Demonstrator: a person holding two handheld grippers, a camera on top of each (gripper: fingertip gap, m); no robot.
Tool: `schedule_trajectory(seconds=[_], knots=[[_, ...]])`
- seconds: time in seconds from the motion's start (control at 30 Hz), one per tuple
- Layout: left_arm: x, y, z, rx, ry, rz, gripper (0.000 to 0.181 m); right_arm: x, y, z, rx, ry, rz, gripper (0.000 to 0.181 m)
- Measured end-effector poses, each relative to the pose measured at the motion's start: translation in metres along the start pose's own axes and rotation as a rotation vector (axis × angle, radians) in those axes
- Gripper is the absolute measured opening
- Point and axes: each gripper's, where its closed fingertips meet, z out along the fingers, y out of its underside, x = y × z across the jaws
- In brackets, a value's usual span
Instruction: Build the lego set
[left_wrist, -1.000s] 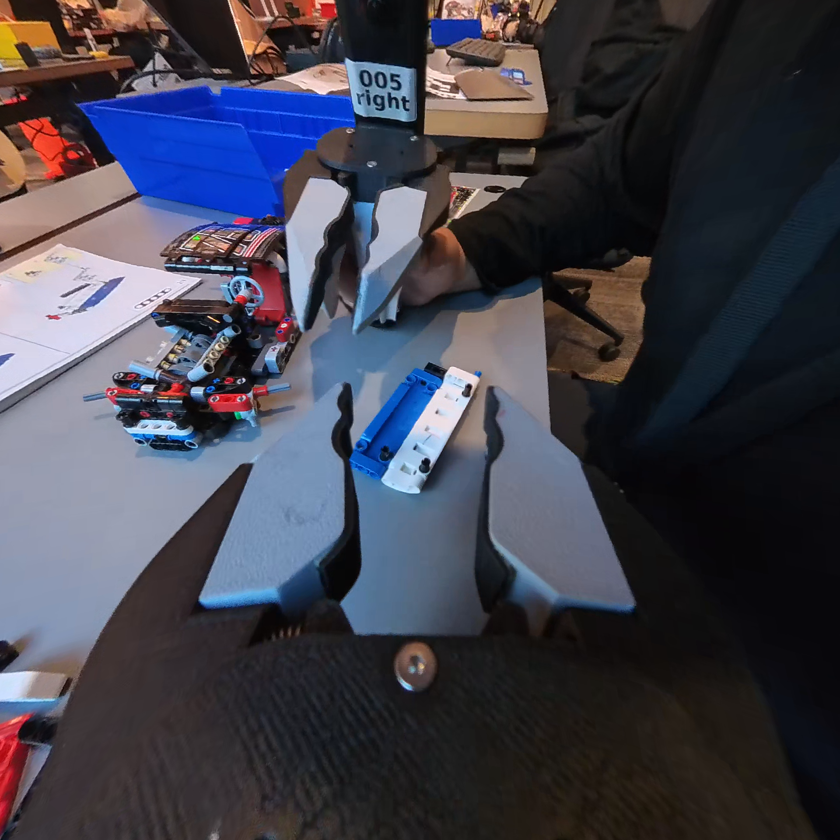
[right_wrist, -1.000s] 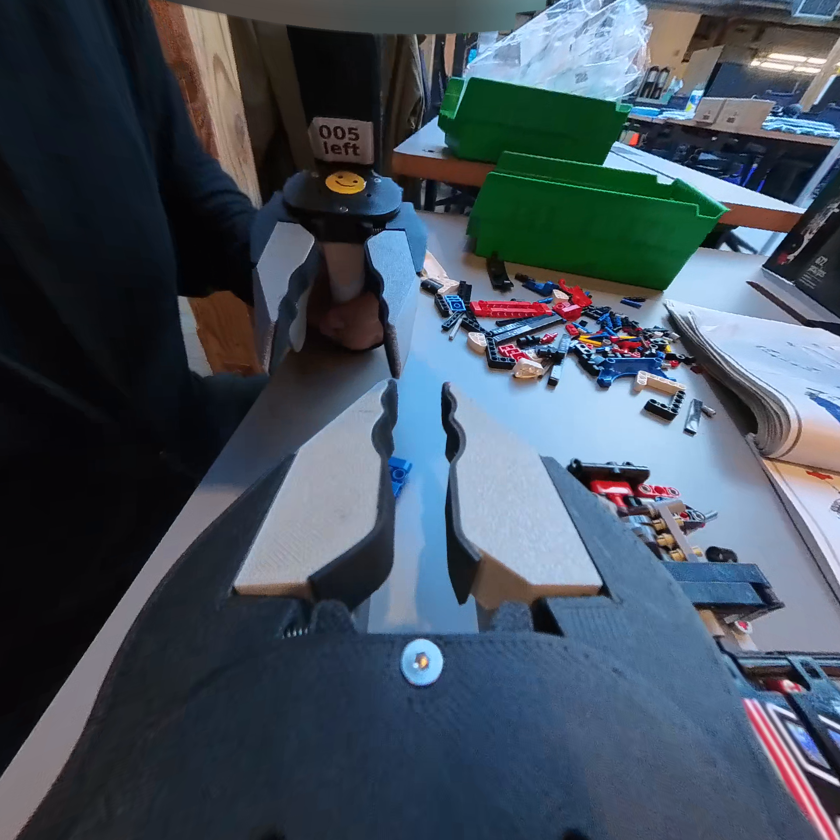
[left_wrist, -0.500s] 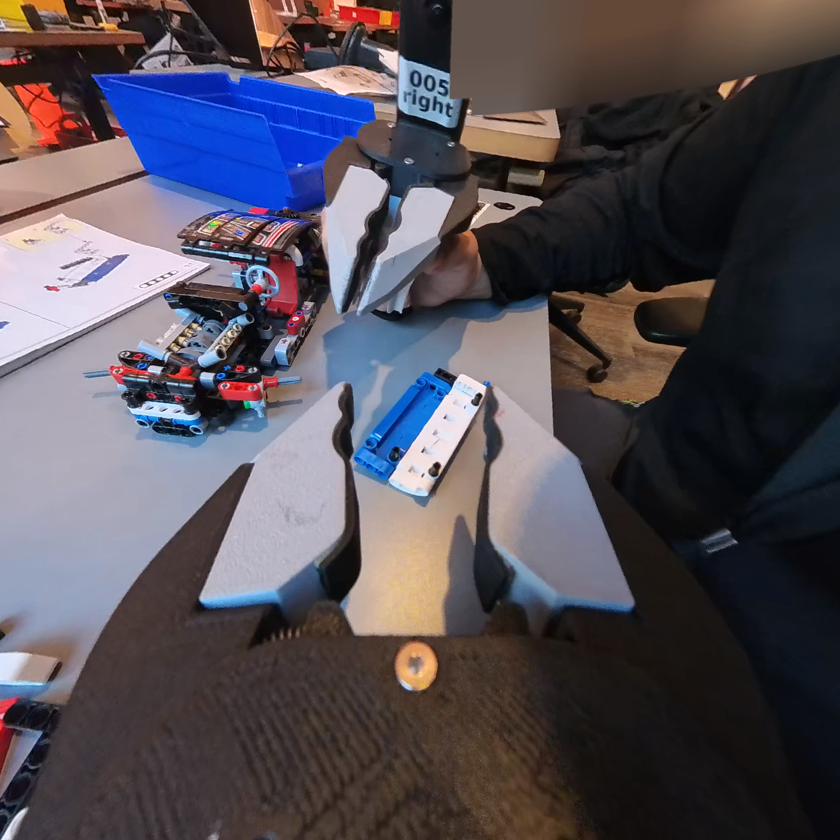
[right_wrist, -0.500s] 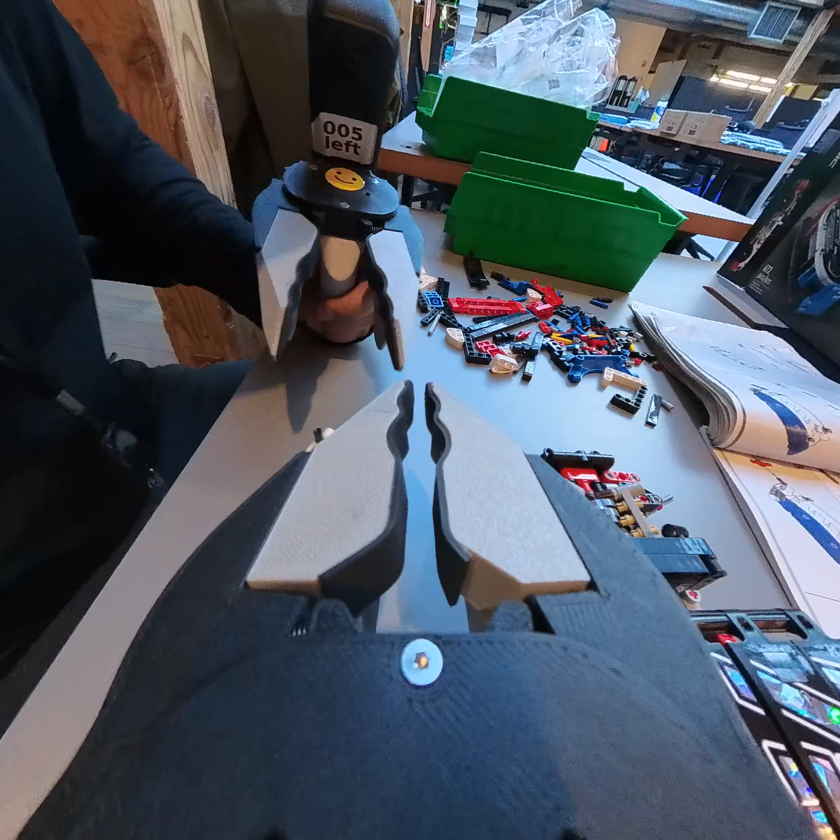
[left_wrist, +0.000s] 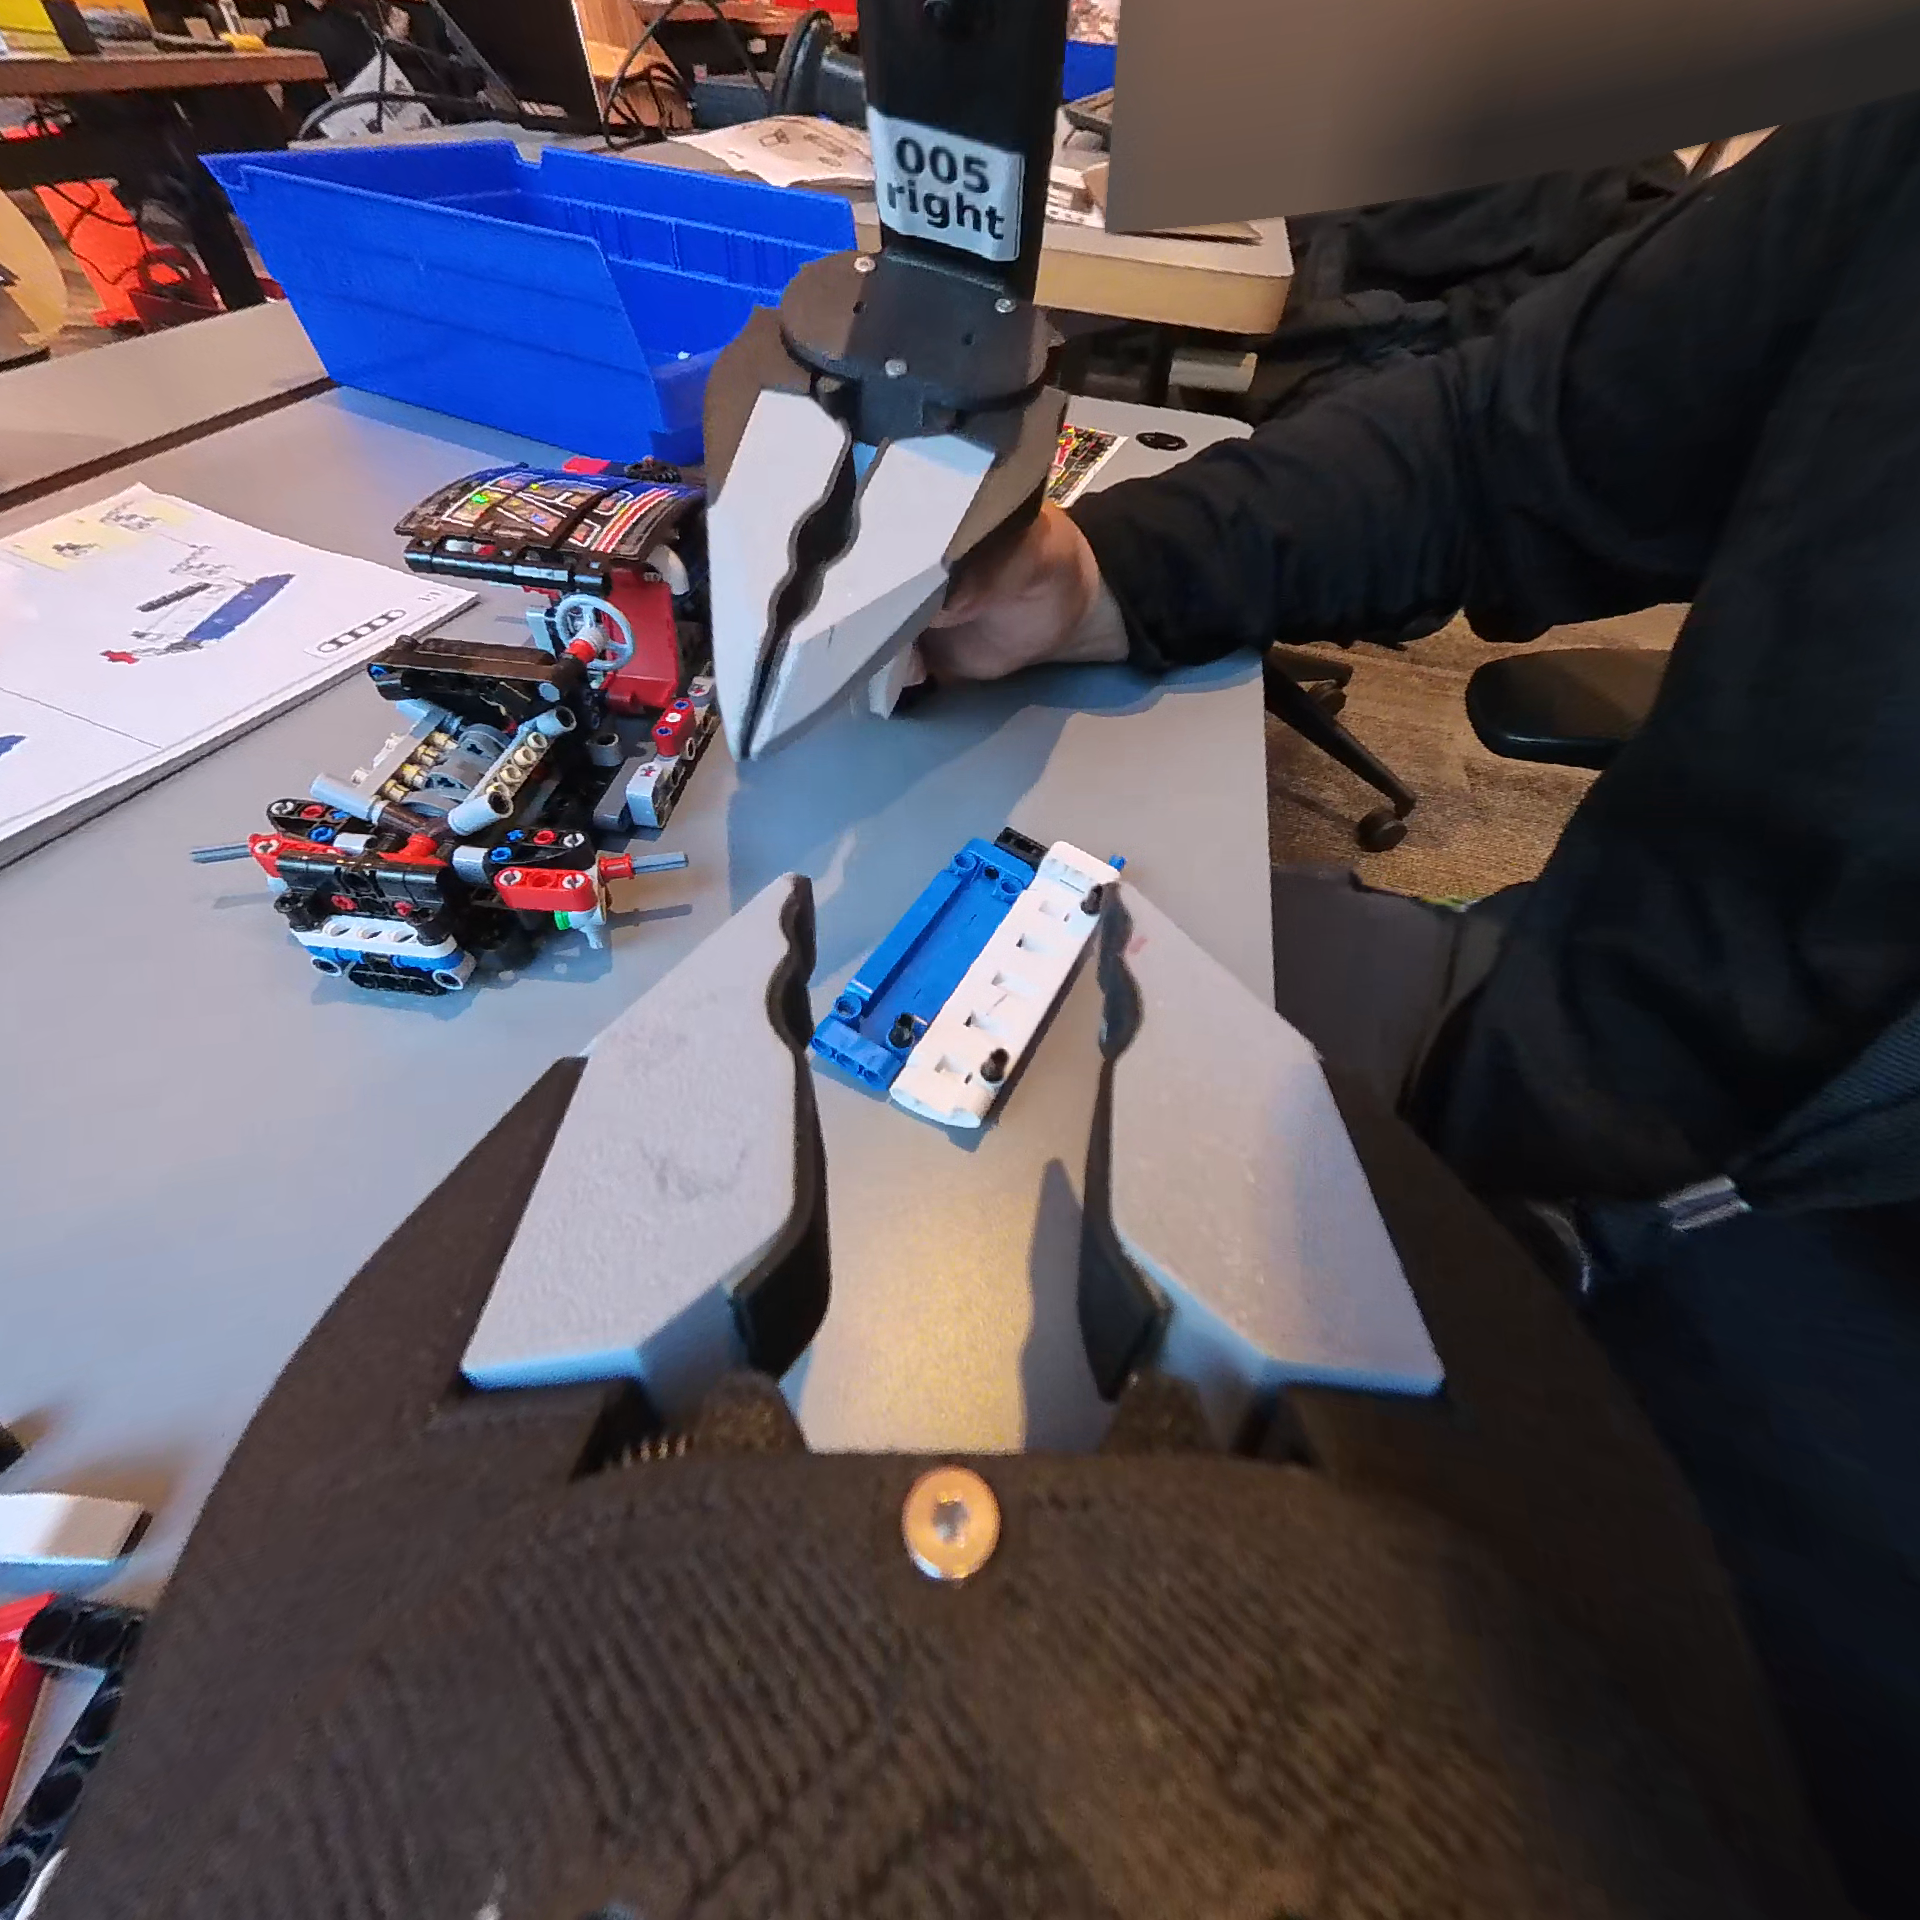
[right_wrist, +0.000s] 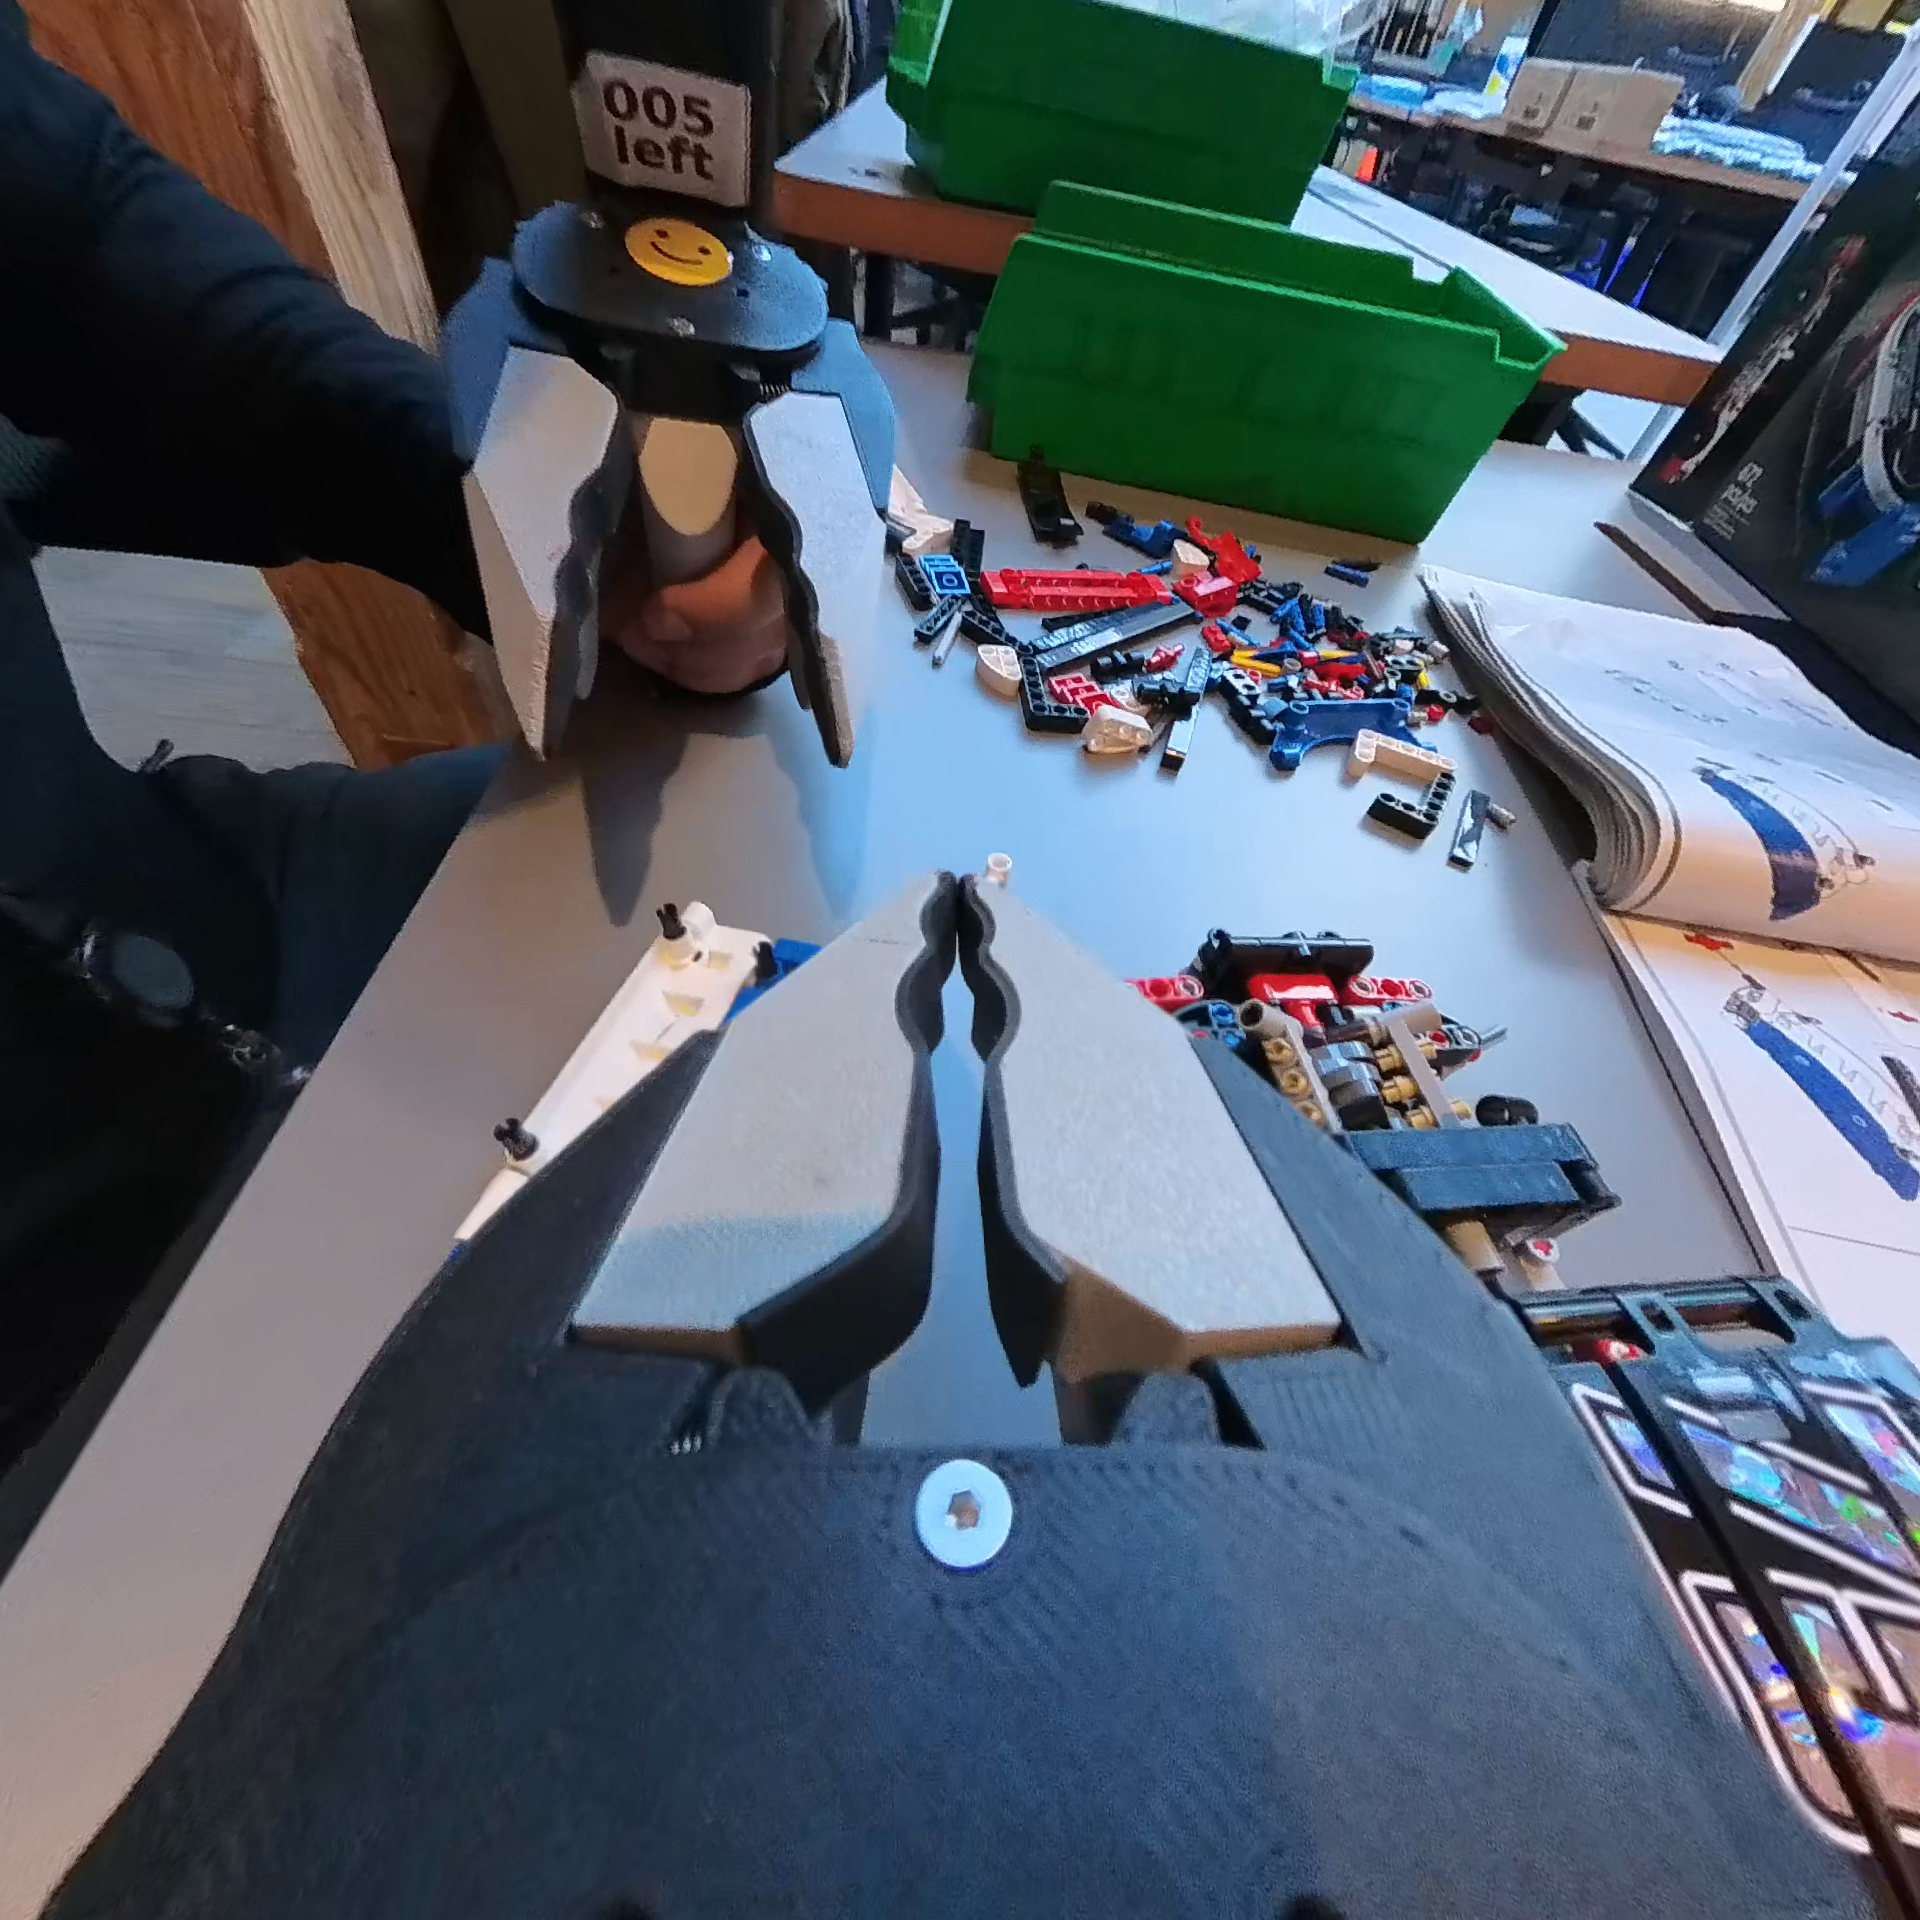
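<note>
Grey laminate covers the desk, which stands in a cluttered workshop with more desks behind it. One blue plastic bin sits at the desk's far edge in the left wrist view; two green plastic bins stand stacked at the opposite end in the right wrist view. One open paper instruction booklet lies beside the half-built lego car chassis, a black, red and grey frame with a steering wheel and a patterned dark roof panel. A flat blue-and-white lego panel, two long halves joined side by side with black pins standing up, lies near the desk's front edge, apart from the chassis. A loose heap of small red, blue and black lego pieces spreads near the green bins. The left gripper is spread wide, the panel lying just ahead between its fingertips, not gripped. The right gripper is closed to a sliver, empty, above the desk between panel and chassis.
</note>
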Motion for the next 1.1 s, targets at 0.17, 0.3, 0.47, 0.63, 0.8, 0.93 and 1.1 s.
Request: schedule_trajectory(seconds=[0.17, 0.3, 0.47, 0.63, 0.8, 0.93, 1.1], knots=[[0.0, 0.0, 0.0, 0.001, 0.008, -0.011, 0.05, 0.002, 0.006, 0.001, -0.033, 0.001, 0.013, 0.0], [0.0, 0.0, 0.0, 0.004, 0.014, -0.019, 0.05, 0.006, 0.009, 0.001, -0.051, 0.018, 0.021, 0.0], [0.001, 0.0, 0.0, -0.002, 0.016, -0.013, 0.05, 0.008, 0.012, 0.002, -0.075, 0.033, 0.011, 0.0], [0.001, 0.0, 0.0, -0.002, 0.017, -0.011, 0.05, 0.007, 0.012, 0.004, -0.082, 0.042, -0.007, 0.0], [0.0, 0.001, 0.0, -0.005, 0.011, -0.012, 0.048, 0.015, 0.012, 0.001, -0.074, 0.08, 0.013, 0.0], [-0.002, 0.002, 0.002, -0.014, -0.004, -0.02, 0.043, 0.033, 0.02, 0.003, -0.13, 0.197, 0.022, 0.0], [-0.014, 0.003, 0.002, -0.024, -0.12, 0.012, 0.038, 0.052, 0.047, 0.005, -0.363, 0.408, -0.025, 0.0]])
